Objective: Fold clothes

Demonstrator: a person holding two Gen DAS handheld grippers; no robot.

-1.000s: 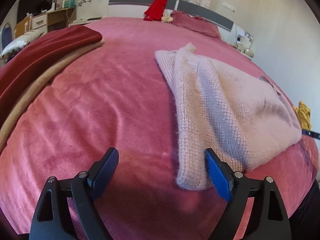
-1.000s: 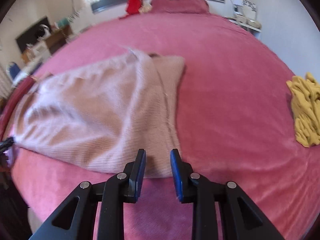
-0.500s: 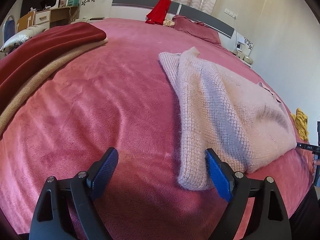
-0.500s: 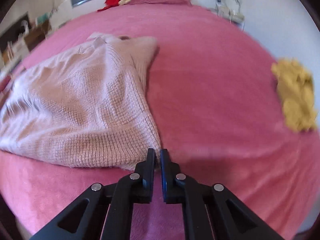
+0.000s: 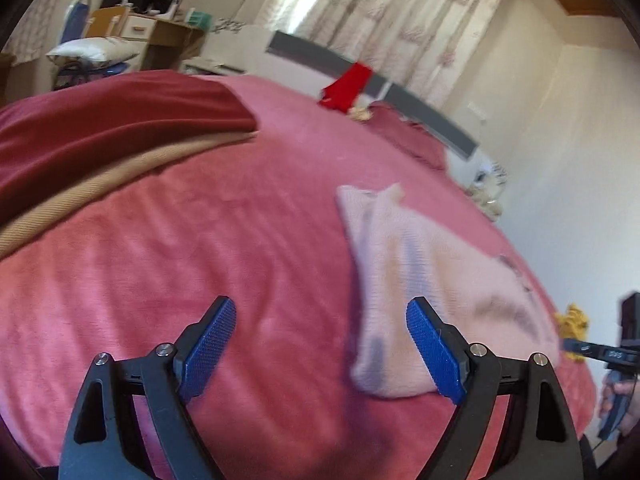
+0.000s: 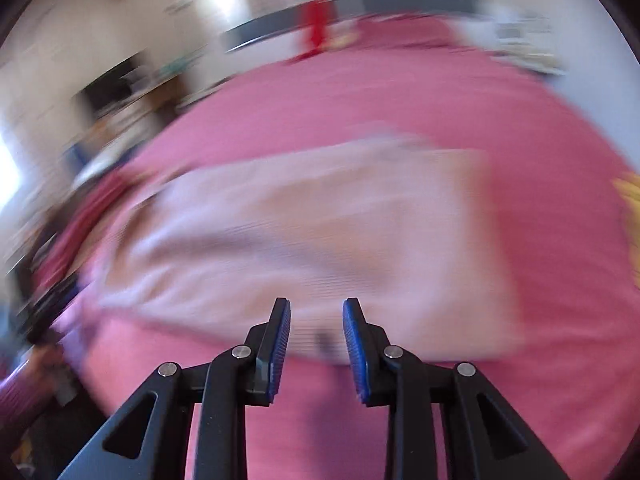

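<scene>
Both tools empty over the bed

Left tool (image 5: 320,346) gapes wide; right tool (image 6: 316,346) is opening, nothing pinched, above the pink sweater (image 6: 320,236). No readable writing.

No text, label, brand, number or sign can be read in either view. In the left wrist view a small pale marking shows on the dark device (image 5: 614,354) at the right edge, but it is too small and blurred to make out. The right wrist view is smeared by motion throughout, so nothing there is legible.
</scene>
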